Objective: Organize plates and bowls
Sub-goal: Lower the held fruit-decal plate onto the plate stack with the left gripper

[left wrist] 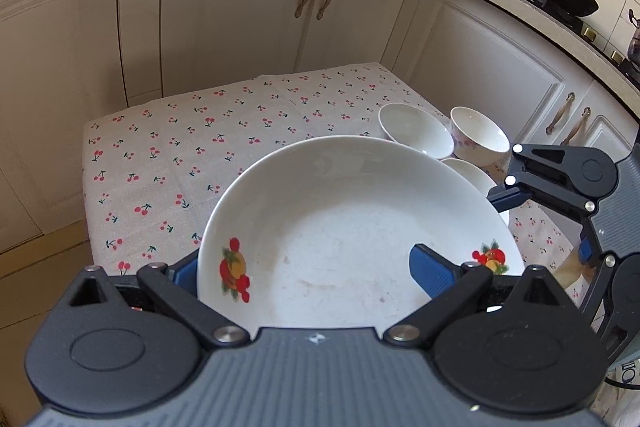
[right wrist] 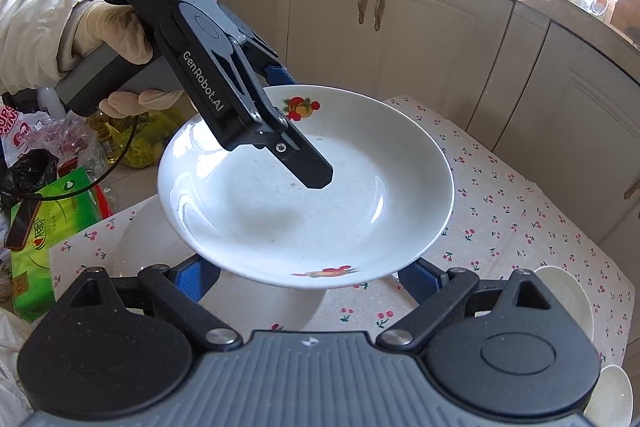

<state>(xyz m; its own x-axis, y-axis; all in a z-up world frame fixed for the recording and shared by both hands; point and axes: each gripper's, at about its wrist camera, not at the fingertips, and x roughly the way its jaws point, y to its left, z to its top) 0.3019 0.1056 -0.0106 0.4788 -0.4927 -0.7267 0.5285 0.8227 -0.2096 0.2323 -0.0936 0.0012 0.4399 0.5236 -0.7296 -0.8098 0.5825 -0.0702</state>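
Note:
A white deep plate [left wrist: 340, 227] with fruit prints hangs tilted above the cherry-print tablecloth [left wrist: 180, 155]. My left gripper [left wrist: 308, 267] is shut on its rim, with one blue pad [left wrist: 430, 273] inside the plate and the other behind its outer edge. In the right wrist view a gloved hand holds the left gripper [right wrist: 302, 127], one finger over the plate [right wrist: 280, 219] and one behind it. My right gripper [right wrist: 308, 275] stands wide open, both fingertips under the plate's near rim. A second white plate [right wrist: 256, 307] lies on the table below.
Three white bowls [left wrist: 416, 131] [left wrist: 480, 135] [left wrist: 472, 171] cluster at the table's right side, also visible as bowls [right wrist: 568, 299] in the right wrist view. Cream cabinets [left wrist: 240, 7] surround the table. A green tissue box [right wrist: 40, 239] and bags lie on the floor.

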